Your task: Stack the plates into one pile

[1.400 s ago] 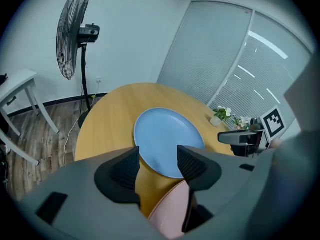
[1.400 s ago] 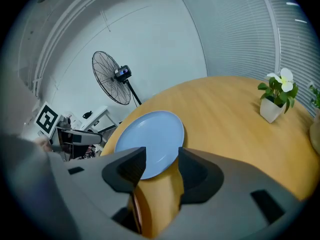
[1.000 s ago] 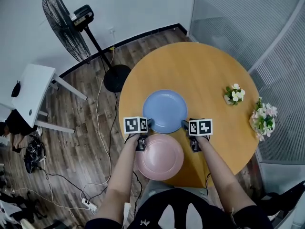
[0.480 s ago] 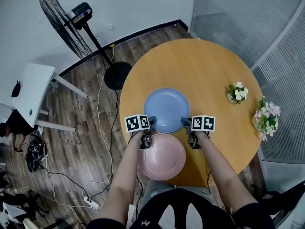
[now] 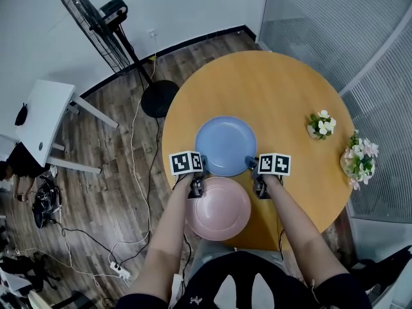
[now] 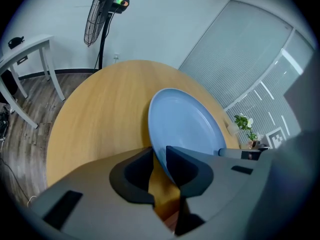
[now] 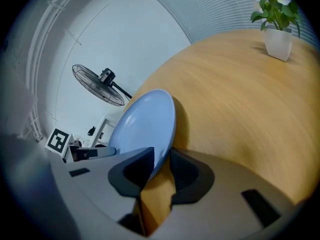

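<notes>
A blue plate [image 5: 225, 143] lies flat on the round wooden table [image 5: 277, 89], with a pink plate [image 5: 220, 209] just nearer to me at the table's edge. My left gripper [image 5: 201, 166] is at the blue plate's near left rim, my right gripper [image 5: 251, 166] at its near right rim. In the left gripper view the blue plate [image 6: 185, 124] runs in between the jaws of the left gripper [image 6: 160, 156], which have just been closing and pinch its rim. In the right gripper view the right gripper [image 7: 162, 161] has likewise just been closing and pinches the blue plate [image 7: 145, 124] by its rim.
Two small flower pots [image 5: 318, 125] [image 5: 357, 158] stand at the table's right side. A floor fan [image 5: 96, 24] and a white side table [image 5: 38, 127] stand to the left, with cables on the wooden floor. A ribbed glass wall runs along the right.
Both grippers stay at the blue plate's near rim and their jaws have drawn in onto it. Neither plate has moved.
</notes>
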Motion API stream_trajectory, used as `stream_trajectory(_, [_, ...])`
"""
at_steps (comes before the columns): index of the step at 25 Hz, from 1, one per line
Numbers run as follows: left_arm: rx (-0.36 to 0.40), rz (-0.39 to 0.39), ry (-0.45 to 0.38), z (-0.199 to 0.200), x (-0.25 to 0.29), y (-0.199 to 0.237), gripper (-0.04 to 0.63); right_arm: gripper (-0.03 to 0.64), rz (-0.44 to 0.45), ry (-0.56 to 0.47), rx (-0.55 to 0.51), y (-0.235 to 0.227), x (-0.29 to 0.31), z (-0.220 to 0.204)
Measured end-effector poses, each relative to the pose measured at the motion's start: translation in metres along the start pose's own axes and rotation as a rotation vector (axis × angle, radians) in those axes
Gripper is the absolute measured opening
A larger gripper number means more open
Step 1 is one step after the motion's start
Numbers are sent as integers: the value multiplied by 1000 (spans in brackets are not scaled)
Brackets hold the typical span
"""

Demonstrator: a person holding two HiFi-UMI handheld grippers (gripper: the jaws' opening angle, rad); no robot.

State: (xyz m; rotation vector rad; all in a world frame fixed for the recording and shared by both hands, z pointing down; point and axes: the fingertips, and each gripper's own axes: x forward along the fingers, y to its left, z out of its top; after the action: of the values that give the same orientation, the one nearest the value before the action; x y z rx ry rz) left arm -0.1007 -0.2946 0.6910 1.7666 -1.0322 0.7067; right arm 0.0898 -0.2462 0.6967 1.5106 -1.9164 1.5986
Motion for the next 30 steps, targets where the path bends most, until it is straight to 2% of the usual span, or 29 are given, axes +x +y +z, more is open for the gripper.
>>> stream_trajectory(7, [29,-10,-45,13,-18,-6,89,103,-12,-46,-76,20,-13,17])
stream_trajectory(14, [71,17,-112,30,-48,-19,89,111,-23,-60,-214,46,-36,39])
stream_trajectory(17, [77,16,-143,36,-67,-26,89,112,-27,-64,-232,60,-50,44])
stream_trajectory(24, [32,0,-255,46,-120,-37,89,110,38,-123,-262,101,-82,55])
stream_trajectory(30, [-15,-22,-351,35,-167,-44,89,112,108,-152,-306,134,-112,49])
